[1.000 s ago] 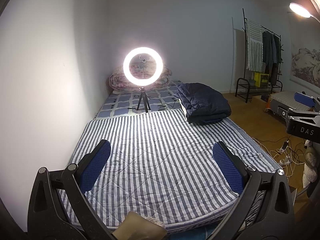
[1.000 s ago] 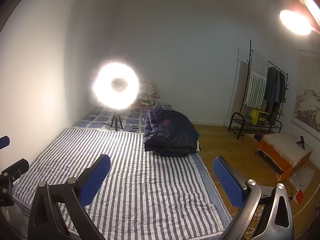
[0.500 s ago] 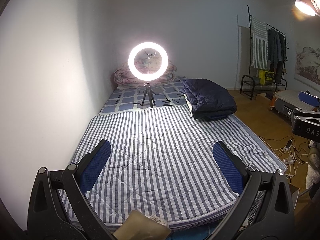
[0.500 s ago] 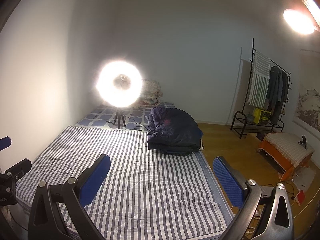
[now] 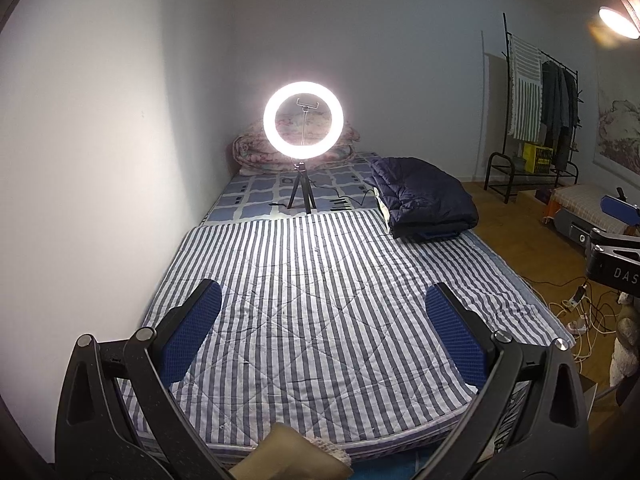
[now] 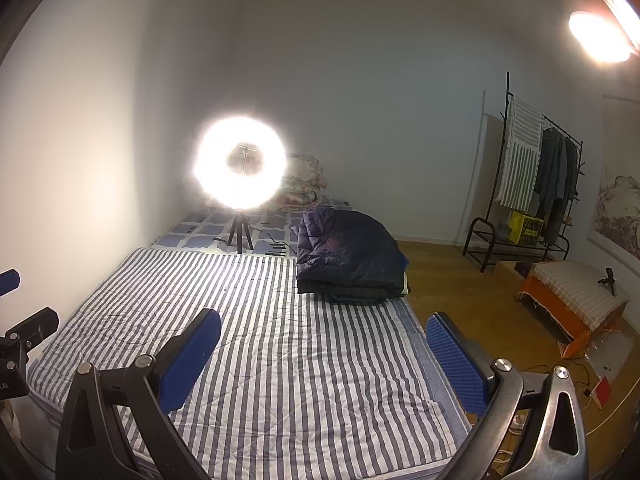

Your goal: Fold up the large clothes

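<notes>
A dark navy padded jacket (image 5: 424,204) lies folded in a pile at the far right edge of the striped mattress (image 5: 312,304); it also shows in the right wrist view (image 6: 350,258). My left gripper (image 5: 324,320) is open and empty, held above the near end of the mattress. My right gripper (image 6: 324,344) is open and empty, held above the mattress's near right part. The striped mattress (image 6: 256,340) lies flat with nothing on its near half. Both grippers are well short of the jacket.
A lit ring light on a tripod (image 5: 303,120) stands at the far end of the bed, before a rolled quilt (image 5: 248,150). A clothes rack (image 5: 536,108) and a low orange bench (image 6: 572,296) stand right. Cables (image 5: 576,308) lie on the wood floor.
Both views have tilted slightly: the ring light and jacket have drifted right and a little farther away. Both grippers stay open and empty.
</notes>
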